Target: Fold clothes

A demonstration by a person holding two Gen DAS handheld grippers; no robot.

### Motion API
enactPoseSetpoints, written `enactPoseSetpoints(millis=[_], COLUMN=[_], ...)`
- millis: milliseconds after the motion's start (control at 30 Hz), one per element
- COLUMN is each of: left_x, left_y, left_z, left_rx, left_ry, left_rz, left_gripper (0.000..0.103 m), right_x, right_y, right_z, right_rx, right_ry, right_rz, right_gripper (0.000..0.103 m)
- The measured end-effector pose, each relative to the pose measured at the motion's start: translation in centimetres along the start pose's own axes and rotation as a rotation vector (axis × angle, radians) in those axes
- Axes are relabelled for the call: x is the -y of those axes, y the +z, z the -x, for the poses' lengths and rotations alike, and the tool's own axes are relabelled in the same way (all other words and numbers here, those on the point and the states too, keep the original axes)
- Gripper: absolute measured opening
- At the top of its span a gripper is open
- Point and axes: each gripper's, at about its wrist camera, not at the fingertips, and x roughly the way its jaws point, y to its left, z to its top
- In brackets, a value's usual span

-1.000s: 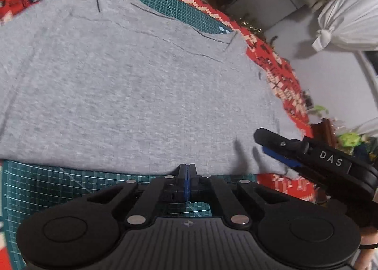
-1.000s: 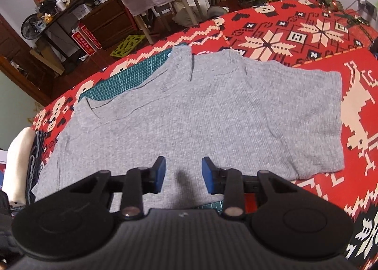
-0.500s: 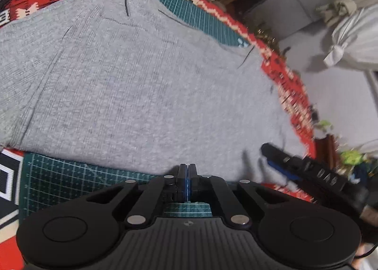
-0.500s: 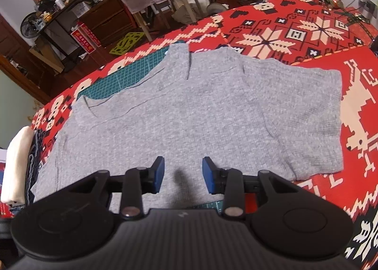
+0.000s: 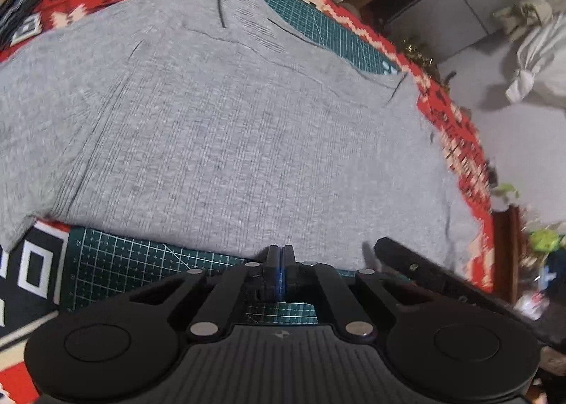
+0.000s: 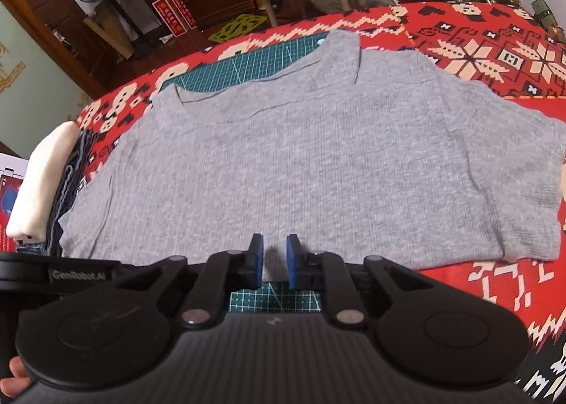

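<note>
Flat on the green cutting mat (image 6: 247,63) lies the grey shirt (image 6: 300,163). Left gripper (image 5: 279,255) is pressed shut at its hem; whether cloth is pinched, unclear. Right gripper (image 6: 274,255) is closing over the hem, pads apart.

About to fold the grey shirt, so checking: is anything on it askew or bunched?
The grey shirt lies mostly flat on the patterned cover. Only its collar is off: one side is flipped up over the green mat.
</note>
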Motion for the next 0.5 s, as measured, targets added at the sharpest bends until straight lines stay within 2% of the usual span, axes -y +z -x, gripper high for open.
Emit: enactPoseSetpoints(millis=[500], left_x=[-2.0], left_y=[1.0], left_z=[1.2], left_rx=[0.004], left_ry=[0.066], left_rz=[0.065], left_gripper=[0.001], right_x=[1.1], right_y=[0.3], right_z=[0.1], right_rx=[0.001], right_ry=[-0.017], right_rz=[-0.031], right_gripper=[0.018])
